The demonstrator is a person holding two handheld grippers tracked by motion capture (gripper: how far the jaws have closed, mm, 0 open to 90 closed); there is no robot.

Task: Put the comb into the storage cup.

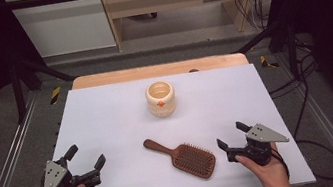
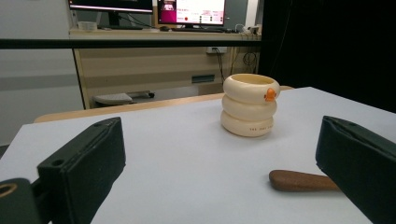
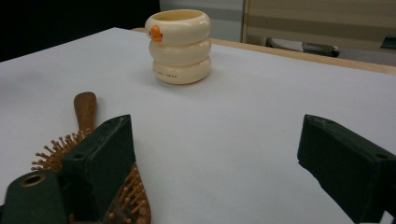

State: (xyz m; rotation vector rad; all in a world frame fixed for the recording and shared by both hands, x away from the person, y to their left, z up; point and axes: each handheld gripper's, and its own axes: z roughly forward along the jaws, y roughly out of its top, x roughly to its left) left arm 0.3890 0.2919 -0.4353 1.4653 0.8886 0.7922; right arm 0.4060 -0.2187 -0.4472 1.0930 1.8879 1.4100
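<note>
One hairbrush [image 1: 185, 157], one cream cup [image 1: 160, 98], two grippers, one table [image 1: 107, 118]

Even overhead light, soft faint shadows, dark surroundings, slightly blurry close-ups.

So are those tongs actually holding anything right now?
No. Both the left tongs and right tongs are open and empty; the wooden hairbrush lies untouched on the table.

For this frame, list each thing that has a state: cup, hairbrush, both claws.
Cup: upright, open top, looks empty.
Hairbrush: lying flat, bristles up, not held.
Left claw: open, holding nothing.
Right claw: open, holding nothing, beside the hairbrush head.
</note>
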